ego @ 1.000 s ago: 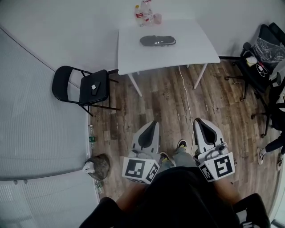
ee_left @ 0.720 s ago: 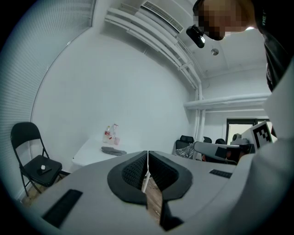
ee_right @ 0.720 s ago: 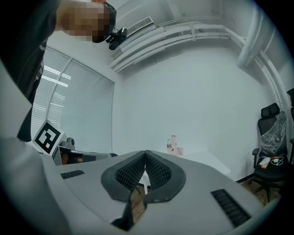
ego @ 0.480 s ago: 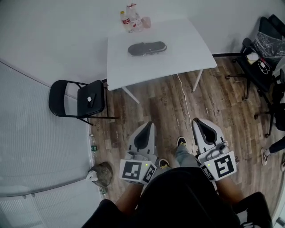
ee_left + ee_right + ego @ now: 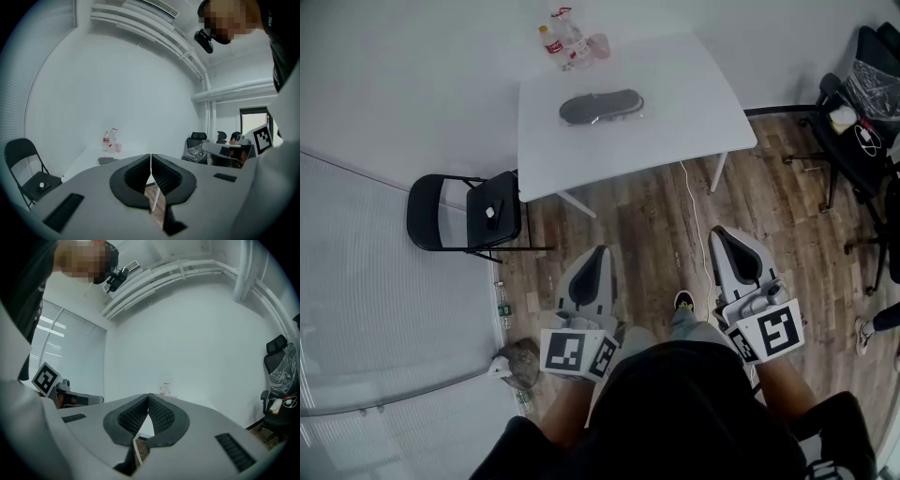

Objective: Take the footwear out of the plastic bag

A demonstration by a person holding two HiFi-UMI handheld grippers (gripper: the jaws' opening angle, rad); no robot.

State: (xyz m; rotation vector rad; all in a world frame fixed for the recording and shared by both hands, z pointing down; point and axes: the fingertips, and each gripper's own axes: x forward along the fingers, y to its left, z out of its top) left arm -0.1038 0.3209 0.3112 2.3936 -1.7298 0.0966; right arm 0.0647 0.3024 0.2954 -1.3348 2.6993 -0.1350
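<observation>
1. Footwear (image 5: 600,107) is in neither gripper: the left gripper (image 5: 599,250) and right gripper (image 5: 724,231) have jaws pressed together, empty.
2. Both hang over wood floor (image 5: 647,217).
3. The footwear lies bagged on the white table (image 5: 684,94), well ahead, near bottles (image 5: 562,37).

One white rectangular table (image 5: 675,103) stands on the wood floor (image 5: 647,216). It bears one dark grey shoe (image 5: 600,107) in one clear plastic bag (image 5: 635,112), two clear plastic bottles (image 5: 549,39) and one pink cup (image 5: 598,45). There is one black metal folding chair (image 5: 455,214), with one small white object (image 5: 490,213) on its seat. One white cable (image 5: 694,216) crosses the floor, and one green-labelled bottle (image 5: 503,305) stands there. Two grey grippers show: one left gripper (image 5: 600,250) and one right gripper (image 5: 721,231).
</observation>
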